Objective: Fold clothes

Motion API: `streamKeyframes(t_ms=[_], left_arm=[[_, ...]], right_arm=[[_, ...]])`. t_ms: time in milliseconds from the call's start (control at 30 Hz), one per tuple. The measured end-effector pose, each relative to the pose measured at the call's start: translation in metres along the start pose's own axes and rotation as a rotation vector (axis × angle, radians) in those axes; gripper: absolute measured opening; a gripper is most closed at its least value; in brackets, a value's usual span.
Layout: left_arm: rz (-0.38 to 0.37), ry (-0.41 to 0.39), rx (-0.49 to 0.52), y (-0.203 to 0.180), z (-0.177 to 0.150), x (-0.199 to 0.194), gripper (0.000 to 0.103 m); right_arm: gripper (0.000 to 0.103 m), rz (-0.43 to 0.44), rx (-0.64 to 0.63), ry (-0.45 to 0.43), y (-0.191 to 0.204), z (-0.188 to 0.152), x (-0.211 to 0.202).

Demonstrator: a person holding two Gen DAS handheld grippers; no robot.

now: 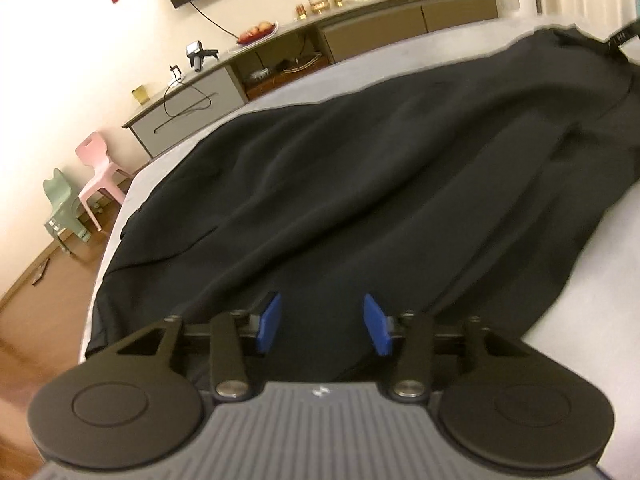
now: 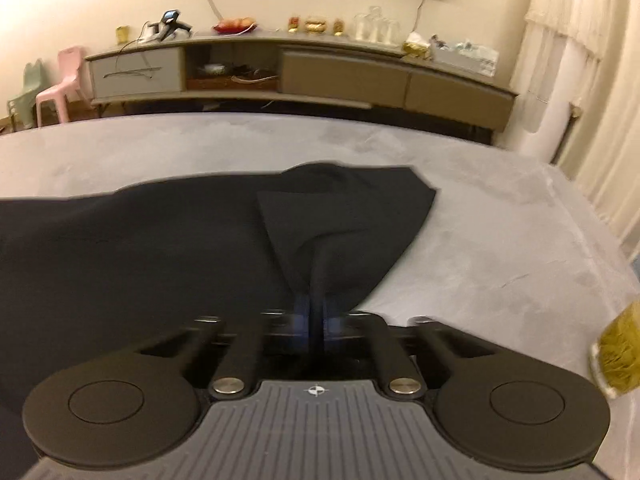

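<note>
Nearest the left wrist camera, the left gripper (image 1: 322,316) points down at the cloth with its two blue pads (image 1: 269,322) standing clearly apart. Black fabric lies under and between them, and neither pad presses on it. In the right wrist view, the right gripper (image 2: 316,316) is blurred. Its jaws are drawn together on a narrow raised ridge of the same fabric, which runs from the pads toward 12 o'clock. The black garment (image 1: 360,184) lies spread on a pale grey surface (image 2: 500,220). In the left view it stretches in long soft wrinkles from the gripper toward 1 o'clock. In the right view it fills the side from 9 o'clock to the centre, and a folded-over corner (image 2: 352,208) sits just beyond the pinch. At 3 o'clock in the right view, a yellowish object (image 2: 616,352) sits at the picture's edge, too blurred to tell what it is. Past the far edge of the surface, a long low cabinet (image 2: 340,76) stands against the wall with a plate of fruit (image 2: 234,26) and small ornaments on top. At 10 o'clock stand a pink chair (image 2: 60,80) and a green chair (image 2: 24,88), side by side.
</note>
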State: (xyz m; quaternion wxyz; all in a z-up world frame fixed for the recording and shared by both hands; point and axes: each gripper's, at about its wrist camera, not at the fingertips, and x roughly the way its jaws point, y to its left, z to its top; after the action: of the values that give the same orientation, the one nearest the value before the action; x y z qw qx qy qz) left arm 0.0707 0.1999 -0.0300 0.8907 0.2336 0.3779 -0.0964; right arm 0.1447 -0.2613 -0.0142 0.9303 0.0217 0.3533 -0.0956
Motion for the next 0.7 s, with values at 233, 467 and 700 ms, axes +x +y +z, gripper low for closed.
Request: streamKeyframes(t_ms=[233, 467, 700], left_arm=[[0.026, -0.157, -0.188, 0.059, -0.005, -0.064, 0.000], [0.061, -0.072, -0.146, 0.065, -0.018, -0.062, 0.000], [0.032, -0.052, 0.050, 0.012, -0.008, -0.038, 0.021]], right_arm=[[0.000, 0.202, 0.372, -0.155, -0.045, -0.026, -0.117], [0.007, 0.137, 0.529, 0.040, -0.053, -0.138, -0.154], [0.049, 0.013, 0.535, -0.016, -0.076, -0.138, -0.161]])
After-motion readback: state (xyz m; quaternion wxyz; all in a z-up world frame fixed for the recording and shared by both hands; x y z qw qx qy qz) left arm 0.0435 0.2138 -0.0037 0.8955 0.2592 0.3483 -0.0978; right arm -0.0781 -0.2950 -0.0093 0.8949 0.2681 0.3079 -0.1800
